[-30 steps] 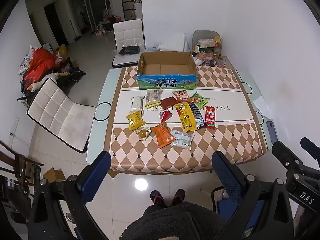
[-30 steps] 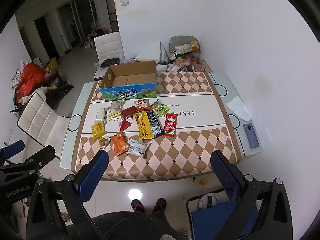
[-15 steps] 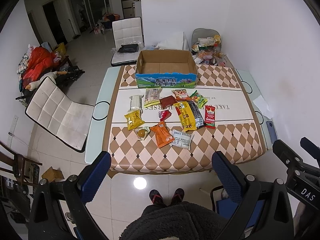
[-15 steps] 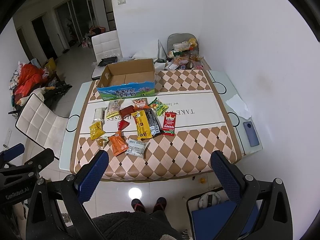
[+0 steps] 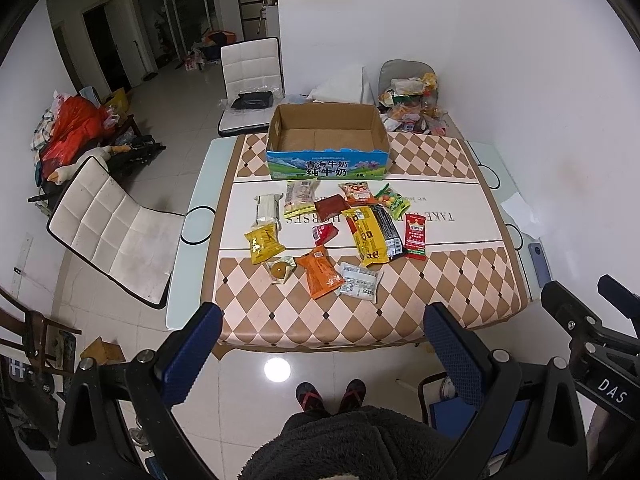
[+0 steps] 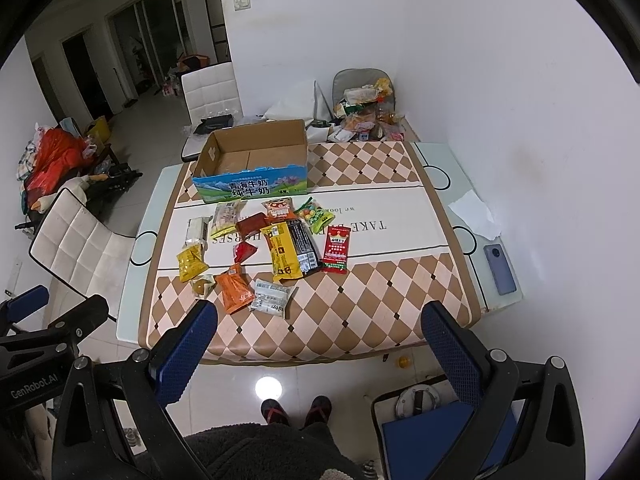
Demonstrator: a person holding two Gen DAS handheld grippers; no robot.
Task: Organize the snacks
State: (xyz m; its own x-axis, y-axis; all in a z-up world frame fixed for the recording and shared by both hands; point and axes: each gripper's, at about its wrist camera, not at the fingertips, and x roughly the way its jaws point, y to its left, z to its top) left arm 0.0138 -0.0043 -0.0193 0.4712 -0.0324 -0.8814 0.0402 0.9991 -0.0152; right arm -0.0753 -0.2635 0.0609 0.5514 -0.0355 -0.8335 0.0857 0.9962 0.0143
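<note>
I see the snacks (image 5: 332,236) lying flat in a loose cluster on the worktop (image 5: 440,288), just in front of an open cardboard box (image 5: 326,148) with a blue printed front, which stands upright and empty. Nearest me lie an orange packet (image 5: 320,276) and a white packet (image 5: 358,282), touching; a red sachet (image 5: 415,236) sits at the right edge.

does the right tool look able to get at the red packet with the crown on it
Probably yes. The right tool is open and empty, held back above the table's near edge, and the red packet lies flat at the cluster's right edge with bare tablecloth in front.
</note>
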